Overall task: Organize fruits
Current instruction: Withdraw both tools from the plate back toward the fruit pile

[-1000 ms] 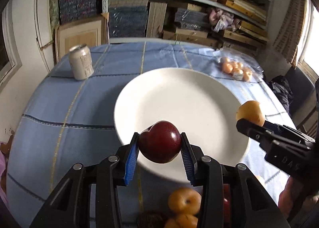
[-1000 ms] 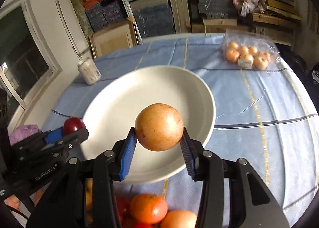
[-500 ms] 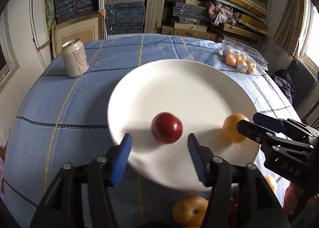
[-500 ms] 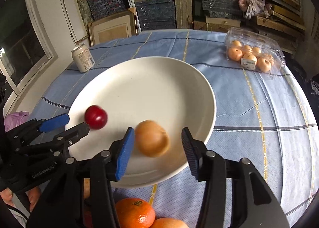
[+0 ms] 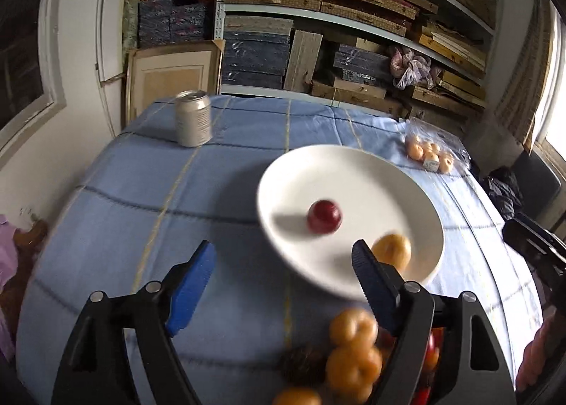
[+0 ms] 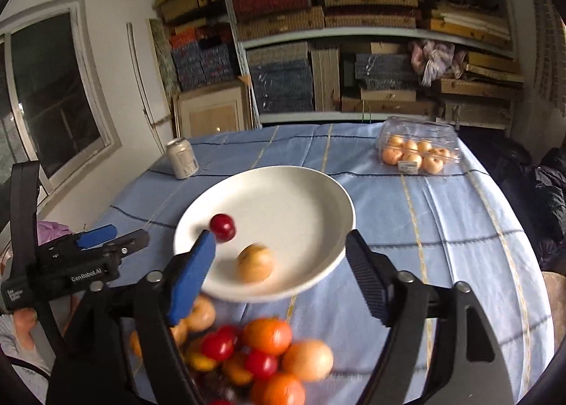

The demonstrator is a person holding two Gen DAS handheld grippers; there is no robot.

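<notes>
The dark red round fruit (image 5: pixel 324 216) and the pale orange round fruit (image 6: pixel 255 262) lie apart in the wide white plate (image 6: pixel 318 189), probably so that each kind keeps its own place. The left gripper (image 5: pixel 283 274) and the right gripper (image 6: pixel 279 263) have just been opening; both stand wide and empty, nearer the heap of mixed loose fruits (image 6: pixel 269 352) below the plate, likely their next source.

plate (image 6: pixel 311 192) white | plum (image 6: pixel 223 222) dark red | tablecloth (image 6: pixel 442 221) blue, yellow and dark stripes | can (image 6: pixel 182 159) silver

Red plum (image 6: pixel 223 227), yellow-orange fruit (image 6: pixel 255 262) loose on white plate (image 6: pixel 300 192); mixed pile (image 6: pixel 269 359) beside.
</notes>
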